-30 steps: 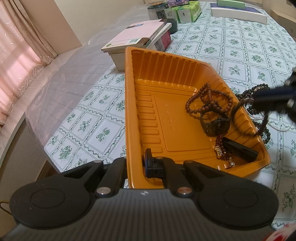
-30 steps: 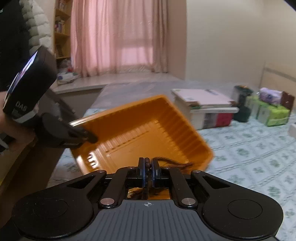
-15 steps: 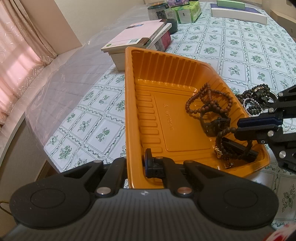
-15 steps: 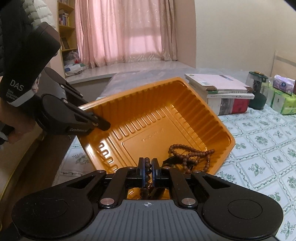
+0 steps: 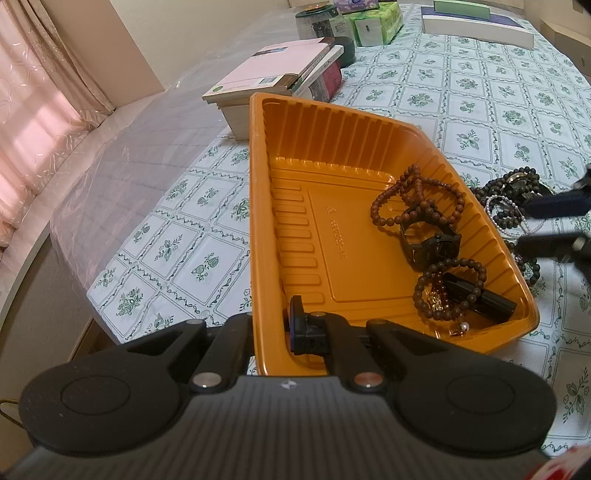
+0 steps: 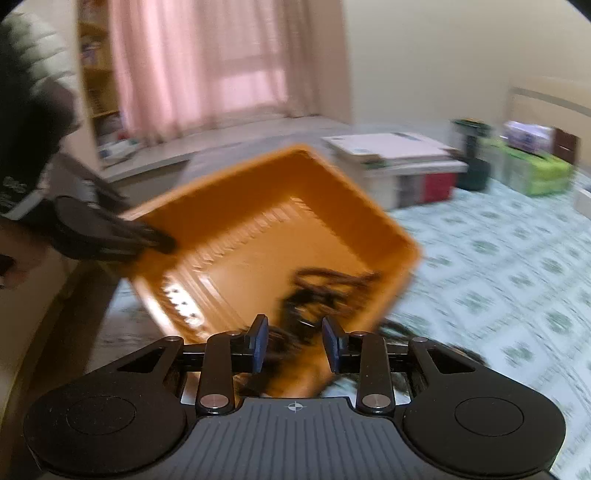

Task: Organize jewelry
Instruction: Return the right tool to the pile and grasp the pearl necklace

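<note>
An orange plastic tray (image 5: 295, 155) sits on the patterned tablecloth. My left gripper (image 5: 273, 328) is shut on its near rim. Inside lie a long brown bead necklace (image 5: 417, 195), a black watch (image 5: 432, 243), a dark bead bracelet (image 5: 447, 288) and a small black case (image 5: 480, 299). A pile of dark beads and a pearl strand (image 5: 513, 206) lies on the cloth right of the tray. My right gripper (image 6: 295, 343) is open and empty, just over the tray's right edge; the tray (image 6: 266, 236) is blurred in that view. It shows blurred at the right of the left wrist view (image 5: 554, 221).
A stack of books (image 5: 280, 77) stands just behind the tray. A dark jar (image 5: 321, 22), green tissue packs (image 5: 376, 22) and a flat box (image 5: 476, 22) sit at the far end of the table. The table edge runs along the left.
My right gripper opened and let go of the dark bead bracelet, which now lies in the tray. It has pulled back to the right. The left gripper and tray have not moved.
</note>
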A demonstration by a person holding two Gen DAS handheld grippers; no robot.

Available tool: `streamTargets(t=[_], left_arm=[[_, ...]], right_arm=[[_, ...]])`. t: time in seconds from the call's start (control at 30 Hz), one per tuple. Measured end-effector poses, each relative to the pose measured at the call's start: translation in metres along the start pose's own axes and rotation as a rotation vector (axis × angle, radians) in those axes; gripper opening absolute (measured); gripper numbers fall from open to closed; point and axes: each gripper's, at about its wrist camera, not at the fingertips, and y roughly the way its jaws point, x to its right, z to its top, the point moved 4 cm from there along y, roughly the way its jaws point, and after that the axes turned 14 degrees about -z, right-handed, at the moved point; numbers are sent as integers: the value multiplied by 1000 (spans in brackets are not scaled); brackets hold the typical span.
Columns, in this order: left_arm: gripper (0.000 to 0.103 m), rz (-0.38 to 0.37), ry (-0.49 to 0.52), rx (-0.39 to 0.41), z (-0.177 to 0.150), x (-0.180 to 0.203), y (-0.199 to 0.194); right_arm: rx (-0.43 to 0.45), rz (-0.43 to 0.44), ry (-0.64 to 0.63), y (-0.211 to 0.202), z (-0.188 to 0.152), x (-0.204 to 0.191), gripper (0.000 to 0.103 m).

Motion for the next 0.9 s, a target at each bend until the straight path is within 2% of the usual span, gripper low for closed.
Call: streamTargets(t=[0.27,0.47,0.7,0.8,0.9], left_arm=[[2,1,0,0,0,0,0],[2,3,2,-3,1,1,1],[2,4,4,-4,0,1,0],[2,4,4,-4,0,1,0],[2,4,4,-4,0,1,0]], right_arm=[[-118,-208,176,-12,-43,78,33],[-170,-320,182,-15,-69,114,33],[-178,-342,153,-2,-74,123,32],[-188,-343,140,9,-74,121,23],[-192,-358,125,15,-74,121,18]])
